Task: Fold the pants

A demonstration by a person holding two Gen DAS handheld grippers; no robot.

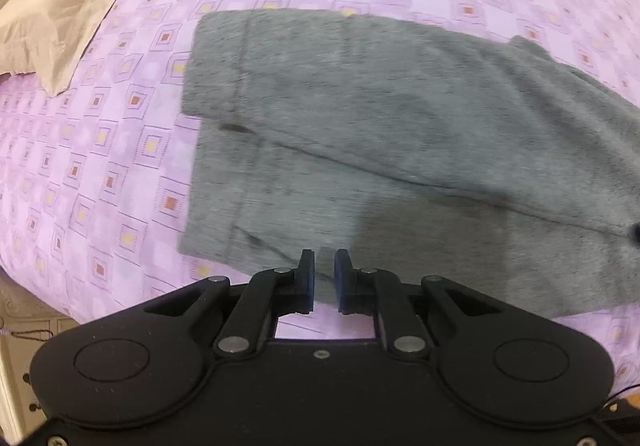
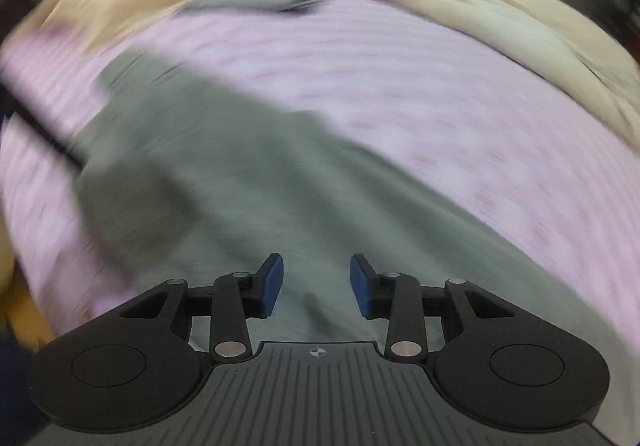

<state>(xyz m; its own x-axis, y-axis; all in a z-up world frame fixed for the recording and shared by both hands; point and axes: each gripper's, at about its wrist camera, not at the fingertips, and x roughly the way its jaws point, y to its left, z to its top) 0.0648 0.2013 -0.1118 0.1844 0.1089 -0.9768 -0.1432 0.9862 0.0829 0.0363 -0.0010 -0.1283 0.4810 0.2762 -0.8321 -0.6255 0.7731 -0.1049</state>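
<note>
The grey knitted fleece pants [image 1: 400,134] lie flat on the bed's lilac square-patterned sheet [image 1: 100,150], legs laid one over the other, cuffs toward the beige quilt [image 1: 60,14] at the bed's edge. One lengthwise fold looks done; folding crosswise remains. The left hand-held gripper [image 1: 324,278] hovers nearly closed, empty; the right hand-held gripper [image 2: 317,284] is released, holding nothing.

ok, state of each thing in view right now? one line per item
grey knit pants: lying flat on the bed, one leg folded over the other, cuffs roughly lined up.
purple checked bedsheet: spread flat under the pants.
beige pillow: lying at the sheet's far edge, creased.
left gripper: narrow gap, nothing between the pads.
right gripper: open, empty, over the pants; view motion-blurred.
</note>
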